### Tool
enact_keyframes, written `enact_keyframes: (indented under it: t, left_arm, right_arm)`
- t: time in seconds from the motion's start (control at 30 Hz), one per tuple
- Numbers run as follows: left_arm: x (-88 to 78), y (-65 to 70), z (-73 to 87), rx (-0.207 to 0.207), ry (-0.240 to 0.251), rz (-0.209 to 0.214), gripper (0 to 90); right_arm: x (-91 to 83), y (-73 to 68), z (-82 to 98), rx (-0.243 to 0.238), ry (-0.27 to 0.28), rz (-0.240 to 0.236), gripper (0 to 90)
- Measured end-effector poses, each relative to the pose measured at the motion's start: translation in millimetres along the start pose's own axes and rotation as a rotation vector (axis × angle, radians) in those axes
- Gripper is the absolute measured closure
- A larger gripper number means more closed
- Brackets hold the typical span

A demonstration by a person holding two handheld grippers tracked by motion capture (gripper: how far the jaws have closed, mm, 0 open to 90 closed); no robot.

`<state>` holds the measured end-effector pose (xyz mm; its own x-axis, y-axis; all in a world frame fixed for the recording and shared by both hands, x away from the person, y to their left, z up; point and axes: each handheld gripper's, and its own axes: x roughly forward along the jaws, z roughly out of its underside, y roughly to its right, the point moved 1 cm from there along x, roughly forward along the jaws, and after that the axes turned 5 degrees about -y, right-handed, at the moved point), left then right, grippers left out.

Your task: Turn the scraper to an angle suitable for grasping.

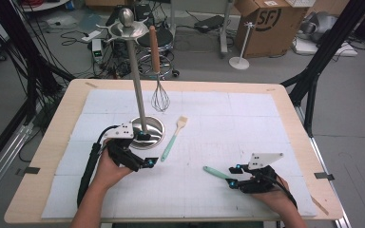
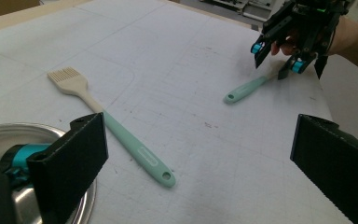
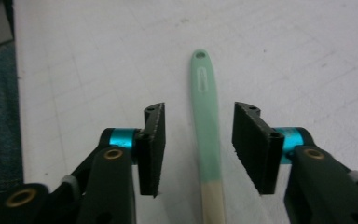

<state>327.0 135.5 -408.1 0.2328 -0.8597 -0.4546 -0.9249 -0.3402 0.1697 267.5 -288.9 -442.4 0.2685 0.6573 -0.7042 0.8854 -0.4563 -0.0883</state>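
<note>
A utensil with a mint-green handle [image 3: 204, 107] lies flat on the white mat, its hanging hole pointing away from me. My right gripper [image 3: 198, 149] straddles that handle, jaws open, with a gap on each side of it. The high view shows the same utensil [image 1: 215, 172] poking out to the left of my right gripper [image 1: 234, 175]; its head is hidden under the gripper. A pastry brush [image 1: 173, 137] with a mint handle and pale bristles lies mid-table. My left gripper [image 1: 146, 150] stands wide open beside the brush [image 2: 114, 128], holding nothing.
A steel utensil stand [image 1: 147, 132] with a round base and tall pole stands left of centre, its base touching my left gripper's near jaw. A wire whisk [image 1: 159, 97] with a wooden handle hangs from it. A white gridded mat [image 1: 247, 118] covers the wooden table.
</note>
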Motion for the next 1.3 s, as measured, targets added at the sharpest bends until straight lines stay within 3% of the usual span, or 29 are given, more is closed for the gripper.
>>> enact_keyframes:
  t: [0.13, 0.27, 0.67, 0.87, 1.3]
  left_arm:
    - [0.3, 0.7, 0.0, -0.003, 0.001, 0.0, 4.5]
    - [0.1, 1.1, 0.0, -0.002, -0.001, 0.001, 4.5]
    - [0.0, 1.4, 0.0, 0.001, -0.002, 0.002, 4.5]
    - [0.8, 1.3, 0.2, 0.001, -0.004, 0.005, 4.5]
    - [1.1, 0.0, 0.2, 0.004, 0.004, 0.01, 4.5]
  right_arm:
    - [10.4, -2.0, 1.1, -0.027, -0.099, 0.02, 67.2]
    - [7.2, -0.1, 3.7, -0.027, -0.096, 0.028, 77.7]
    - [-4.7, 3.9, 17.3, 0.01, -0.077, 0.014, 78.5]
    - [-4.5, 5.0, 16.2, 0.038, -0.047, 0.0, 68.2]
    - [-4.5, 3.9, 11.6, 0.045, 0.01, -0.005, 53.1]
